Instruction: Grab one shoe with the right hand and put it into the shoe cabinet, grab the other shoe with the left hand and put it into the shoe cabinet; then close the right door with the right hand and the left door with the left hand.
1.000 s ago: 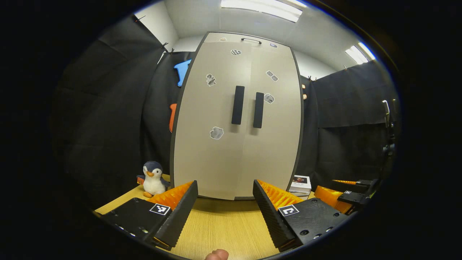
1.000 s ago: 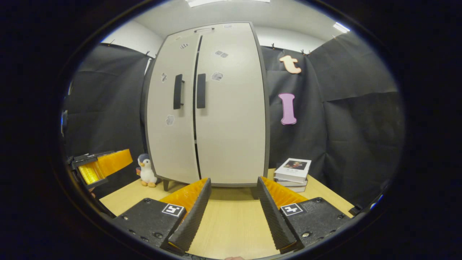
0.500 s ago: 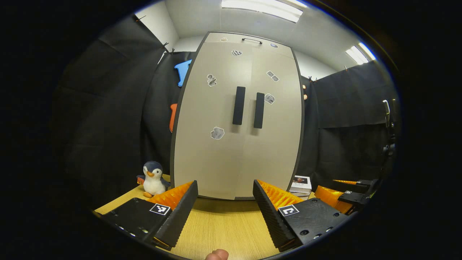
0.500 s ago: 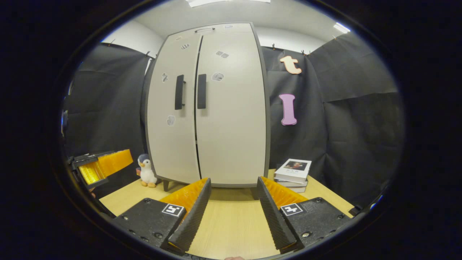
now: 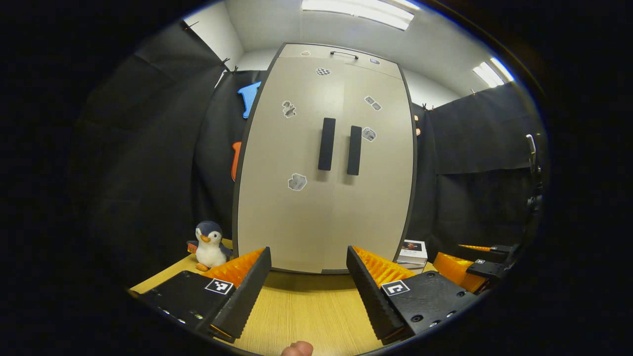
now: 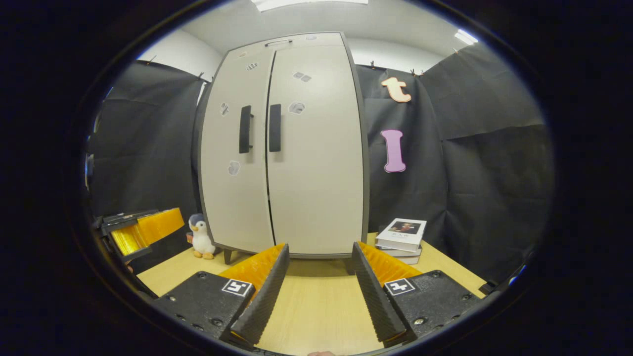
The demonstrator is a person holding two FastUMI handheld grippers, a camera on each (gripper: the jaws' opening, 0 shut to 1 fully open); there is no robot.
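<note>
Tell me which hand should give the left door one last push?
Left, probably. The left gripper points at the left door, open and holding nothing. The right gripper sits in front of the right door. Both doors already look shut.

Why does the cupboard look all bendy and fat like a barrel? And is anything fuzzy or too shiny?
Left gripper view: the fisheye lens bows the shoe cabinet; ceiling lights glare white; the cabinet casts a soft shadow on the table. Right gripper view: the cabinet bulges and leans; the picture is sharp.
</note>
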